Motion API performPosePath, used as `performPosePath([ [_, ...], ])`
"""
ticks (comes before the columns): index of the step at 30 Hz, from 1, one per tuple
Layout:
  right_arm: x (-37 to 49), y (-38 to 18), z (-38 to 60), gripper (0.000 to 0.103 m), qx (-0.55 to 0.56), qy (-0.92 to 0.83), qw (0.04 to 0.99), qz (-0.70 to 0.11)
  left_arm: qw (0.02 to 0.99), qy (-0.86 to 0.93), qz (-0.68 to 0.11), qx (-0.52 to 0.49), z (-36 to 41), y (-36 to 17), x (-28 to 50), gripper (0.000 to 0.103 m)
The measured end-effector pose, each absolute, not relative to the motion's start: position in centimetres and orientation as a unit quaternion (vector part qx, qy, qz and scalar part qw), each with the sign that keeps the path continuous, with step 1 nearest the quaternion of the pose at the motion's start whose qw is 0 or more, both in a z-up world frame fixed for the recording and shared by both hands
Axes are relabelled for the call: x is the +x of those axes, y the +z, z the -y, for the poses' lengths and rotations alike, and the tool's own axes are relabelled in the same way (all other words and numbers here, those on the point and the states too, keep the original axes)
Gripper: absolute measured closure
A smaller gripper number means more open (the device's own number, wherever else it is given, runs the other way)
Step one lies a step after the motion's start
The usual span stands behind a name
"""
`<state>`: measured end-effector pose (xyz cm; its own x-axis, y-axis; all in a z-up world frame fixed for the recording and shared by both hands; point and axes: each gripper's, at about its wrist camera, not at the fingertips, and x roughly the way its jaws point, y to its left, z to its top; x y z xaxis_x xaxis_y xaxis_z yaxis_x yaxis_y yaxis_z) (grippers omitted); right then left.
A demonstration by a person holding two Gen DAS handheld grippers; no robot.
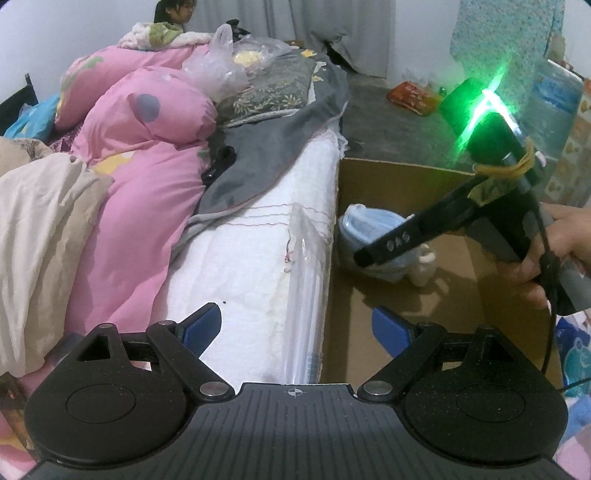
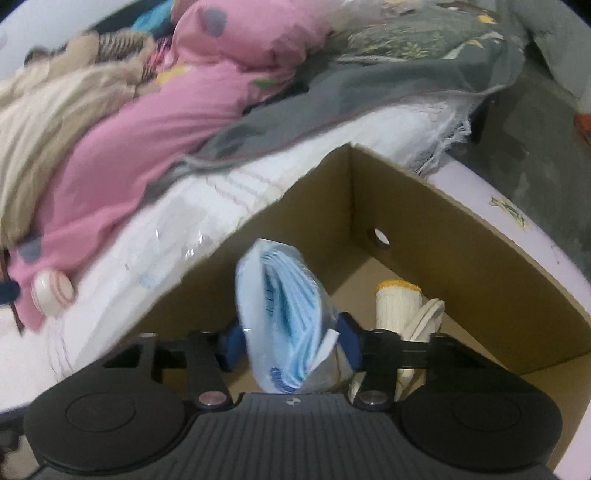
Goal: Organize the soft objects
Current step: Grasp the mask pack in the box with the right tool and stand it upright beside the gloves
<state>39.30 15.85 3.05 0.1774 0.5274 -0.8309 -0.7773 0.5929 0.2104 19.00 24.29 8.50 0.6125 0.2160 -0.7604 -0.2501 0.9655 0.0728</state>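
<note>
Clear plastic bag of folded pale-blue cloths (image 2: 286, 317) held between blue pads of right tongs (image 2: 291, 341), jaws closed onto its lower half. Long axis near upright in right wrist view, upper end leaning slightly left, open folded edges facing camera. Bag positioned over interior of open brown cardboard box (image 2: 461, 236), near left inner wall.

Behind and right of bag, on box floor: cream fabric roll with yellow end (image 2: 397, 306), upright; whether bag touches it cannot be told. Round hole in far box wall. White mattress edge (image 2: 207, 229) pressed against box's left wall, topped by pink quilt (image 2: 155, 122), beige blanket (image 2: 51, 110), grey sheet (image 2: 332, 96). Small white ball with red stitching (image 2: 51, 293) lying at quilt's edge.

Left wrist view only: left tongs (image 1: 297, 328) wide apart, nothing between pads, hovering over mattress edge (image 1: 258, 236) and box (image 1: 406, 295) rim. Right tongs (image 1: 364, 256) seen from outside, black finger reaching down into box against the bag (image 1: 364, 227), green light glowing on handle, hand (image 1: 561, 251) gripping it. Also a child (image 1: 177, 14) at far end of bed, thin plastic bag (image 1: 221, 62) on grey pillow.

Right wrist view motion-blurred at left.
</note>
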Motion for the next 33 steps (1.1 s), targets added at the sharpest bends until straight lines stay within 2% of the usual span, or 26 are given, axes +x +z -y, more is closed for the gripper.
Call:
performPosePath([
  [3, 40.5, 3.7, -14.5, 0.087, -0.063, 0.404, 0.77, -0.489, 0.897, 0.128, -0.422, -0.023, -24.3, 8.4, 19.2, 0.013],
  [10, 43.3, 3.9, -11.4, 0.088, 0.105, 0.325, 0.785, -0.517, 0.897, 0.122, -0.423, -0.024, -23.9, 8.2, 19.5, 0.013],
  [19, 44.7, 2.9, -11.7, 0.086, 0.194, 0.264, 0.782, -0.53, 0.898, 0.122, -0.423, -0.023, -23.8, 8.2, 19.5, 0.013],
  [26, 44.2, 1.4, -13.2, 0.072, 0.222, 0.263, 0.745, -0.571, 0.897, 0.121, -0.424, -0.023, -23.7, 8.2, 19.5, 0.013],
  [33, 44.5, 3.6, -10.4, 0.049, 0.212, 0.288, 0.755, -0.549, 0.9, 0.116, -0.42, -0.026, -23.9, 8.3, 19.5, 0.013],
])
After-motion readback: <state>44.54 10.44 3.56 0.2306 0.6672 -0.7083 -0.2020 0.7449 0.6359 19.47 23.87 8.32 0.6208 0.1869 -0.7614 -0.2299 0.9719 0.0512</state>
